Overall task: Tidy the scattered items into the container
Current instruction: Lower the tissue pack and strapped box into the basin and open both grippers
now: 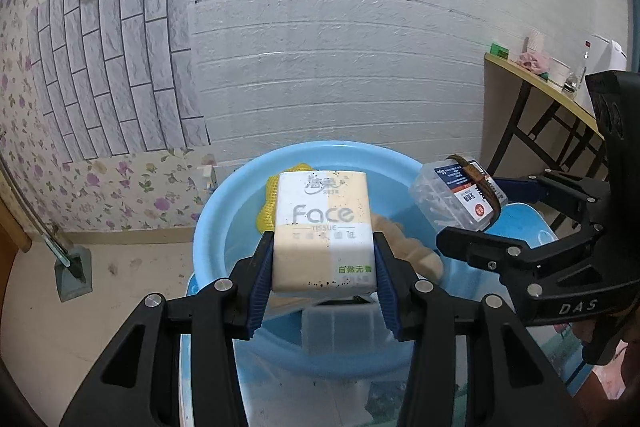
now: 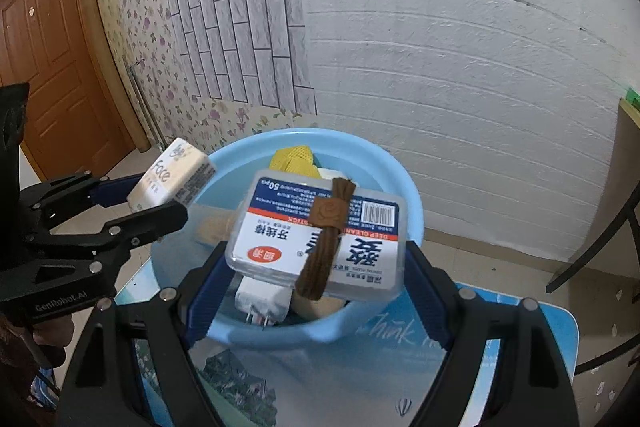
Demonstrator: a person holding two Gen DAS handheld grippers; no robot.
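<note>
Together, both grippers hung over the blue basin. The left gripper had its fingers clamped on the tissue pack, while the right gripper gripped the clear floss-pick box wrapped by a brown cord.

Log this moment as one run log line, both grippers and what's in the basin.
left gripper: shut on tissue pack | right gripper: shut on floss pick box | both over blue basin | basin: yellow mesh item

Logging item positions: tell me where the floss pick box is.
The floss pick box is clamped in the right gripper, held above the blue basin, right of the tissue pack.
</note>
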